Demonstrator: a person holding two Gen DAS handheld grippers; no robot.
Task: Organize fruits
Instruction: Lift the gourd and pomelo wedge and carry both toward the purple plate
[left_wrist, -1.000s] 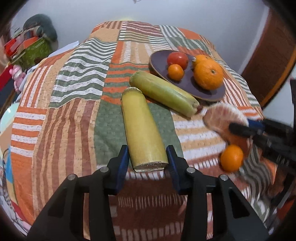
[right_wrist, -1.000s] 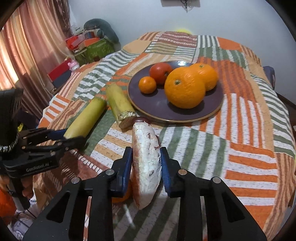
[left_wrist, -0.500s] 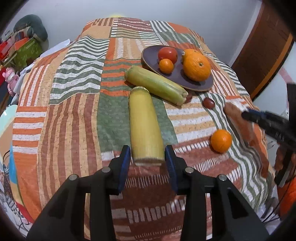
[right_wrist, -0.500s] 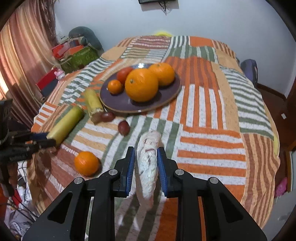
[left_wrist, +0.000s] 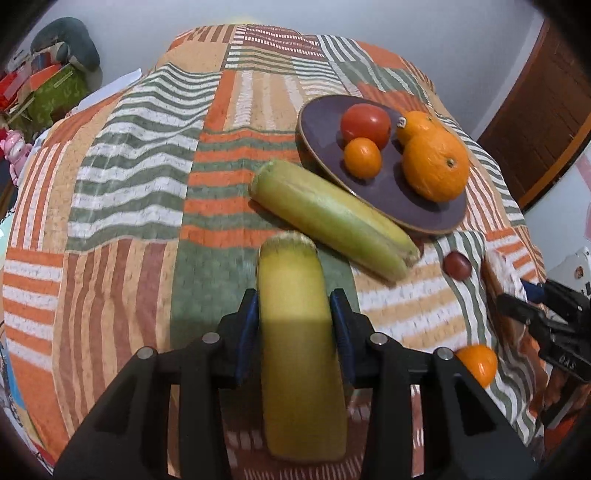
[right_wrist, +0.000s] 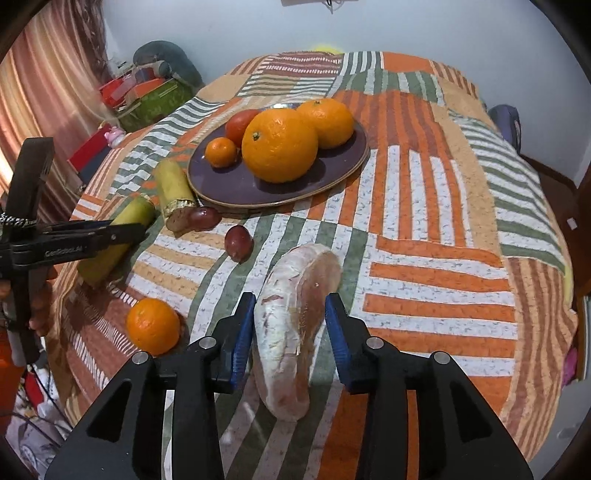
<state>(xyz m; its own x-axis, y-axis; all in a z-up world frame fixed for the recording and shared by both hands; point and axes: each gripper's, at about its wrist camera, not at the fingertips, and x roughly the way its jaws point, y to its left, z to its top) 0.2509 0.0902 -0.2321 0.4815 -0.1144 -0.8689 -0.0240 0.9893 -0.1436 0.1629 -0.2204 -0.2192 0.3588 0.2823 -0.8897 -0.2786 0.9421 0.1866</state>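
My left tongs (left_wrist: 295, 325) pinch the yellow stalk (left_wrist: 295, 332), its near end blurred. My right tongs (right_wrist: 290, 328) stand spread around the peeled pomelo wedge (right_wrist: 295, 321); contact unclear. The plate (right_wrist: 229, 186) lies at 12 o'clock on the bed (right_wrist: 443, 236); a tomato (right_wrist: 240, 123) is half hidden behind the big orange (right_wrist: 279, 144).

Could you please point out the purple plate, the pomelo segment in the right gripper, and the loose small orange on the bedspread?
purple plate (right_wrist: 236, 184): right wrist view, bare front part of its surface.
pomelo segment (right_wrist: 295, 332): right wrist view, its pale membrane side.
small orange (right_wrist: 152, 325): right wrist view, middle of its peel.
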